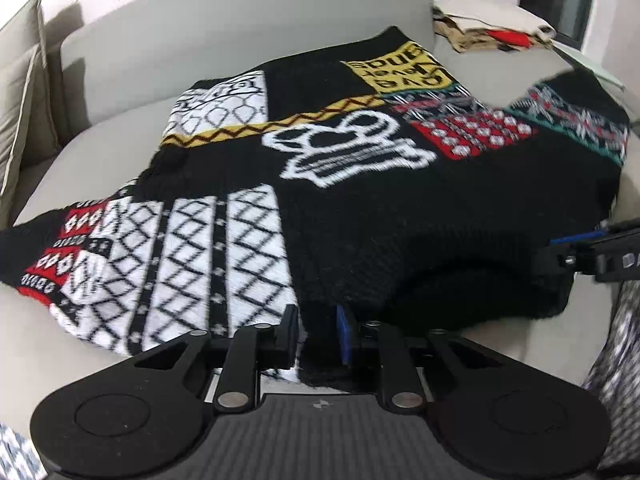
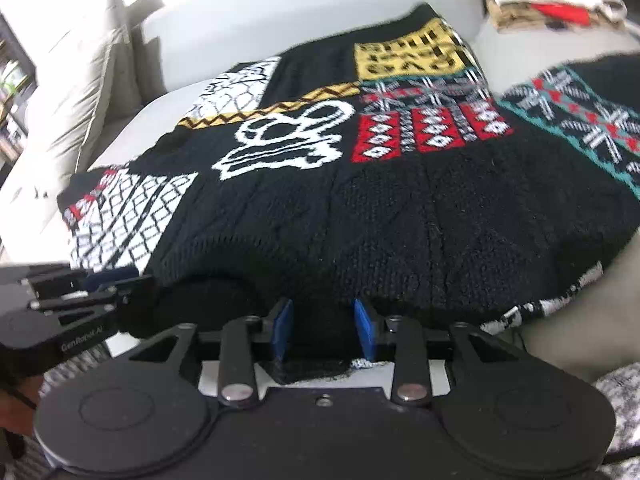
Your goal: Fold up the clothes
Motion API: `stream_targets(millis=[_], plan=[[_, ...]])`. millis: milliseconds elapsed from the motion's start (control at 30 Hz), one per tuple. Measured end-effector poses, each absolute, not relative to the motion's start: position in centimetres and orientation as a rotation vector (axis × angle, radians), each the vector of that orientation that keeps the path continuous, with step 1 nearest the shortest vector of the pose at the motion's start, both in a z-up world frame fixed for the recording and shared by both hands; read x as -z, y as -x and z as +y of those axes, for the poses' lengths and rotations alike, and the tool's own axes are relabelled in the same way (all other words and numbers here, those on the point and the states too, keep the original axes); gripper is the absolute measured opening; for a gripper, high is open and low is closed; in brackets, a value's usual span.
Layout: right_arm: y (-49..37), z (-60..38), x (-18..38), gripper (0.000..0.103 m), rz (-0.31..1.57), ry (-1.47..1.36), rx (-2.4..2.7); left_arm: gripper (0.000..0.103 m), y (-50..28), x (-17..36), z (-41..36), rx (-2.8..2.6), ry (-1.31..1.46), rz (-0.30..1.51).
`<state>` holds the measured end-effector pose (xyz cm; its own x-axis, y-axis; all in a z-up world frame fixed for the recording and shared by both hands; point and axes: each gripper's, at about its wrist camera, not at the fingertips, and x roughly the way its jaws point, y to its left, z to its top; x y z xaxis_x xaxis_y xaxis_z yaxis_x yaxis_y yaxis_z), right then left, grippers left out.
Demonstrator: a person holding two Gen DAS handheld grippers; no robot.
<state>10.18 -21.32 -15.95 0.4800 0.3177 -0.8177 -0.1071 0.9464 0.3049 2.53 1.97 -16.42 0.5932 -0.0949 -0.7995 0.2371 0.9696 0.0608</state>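
A black knit sweater (image 1: 360,208) with white, red, yellow and teal pattern patches lies spread on a grey sofa seat (image 1: 120,92). It also fills the right wrist view (image 2: 360,208). My left gripper (image 1: 318,334) is shut on the sweater's near edge, with black fabric between its blue pads. My right gripper (image 2: 324,330) holds the near edge further right, with black fabric bunched between its pads (image 2: 280,330). Each gripper shows at the side of the other's view: the right one (image 1: 588,258), the left one (image 2: 80,292).
The sofa backrest (image 1: 240,20) rises behind the sweater, with a beige cushion (image 1: 20,92) at the left. A pile of paper and red items (image 1: 500,32) lies at the back right. A patterned rug (image 1: 624,340) shows below at the right.
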Motion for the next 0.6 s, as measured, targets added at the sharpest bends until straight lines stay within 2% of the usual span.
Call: stream_targets(millis=[67,133,200,333,367,400,467,600], plan=[[-10.4,-22.2,13.6,0.033,1.009,-0.292,-0.286,0.026,-2.7,14.3,2.9,0.176,-0.136,0.874],[-10.5,-23.3,10.9,0.038,0.949,-0.360,-0.332,0.028,-3.0,11.8,3.8,0.151,-0.132,0.800],[-10.9,-24.4,7.7,0.049,0.881,-0.394,-0.349,0.036,-3.9,9.3,4.9,0.142,-0.082,0.753],[-13.0,-26.5,3.4,0.056,0.772,-0.433,-0.351,0.043,-6.5,5.7,7.4,0.120,-0.001,0.668],[-13.6,-27.0,2.5,0.064,0.746,-0.444,-0.349,0.049,-7.3,5.3,7.9,0.116,0.007,0.654],[-14.5,-27.6,2.1,0.070,0.726,-0.450,-0.338,0.059,-8.4,5.3,8.3,0.102,0.004,0.647],[-16.8,-28.6,2.2,0.071,0.701,-0.454,-0.304,0.071,-10.8,5.8,9.0,0.073,-0.003,0.643],[-23.3,-30.5,5.7,0.071,0.725,-0.481,-0.201,0.074,-16.4,9.0,10.9,-0.001,0.021,0.685]])
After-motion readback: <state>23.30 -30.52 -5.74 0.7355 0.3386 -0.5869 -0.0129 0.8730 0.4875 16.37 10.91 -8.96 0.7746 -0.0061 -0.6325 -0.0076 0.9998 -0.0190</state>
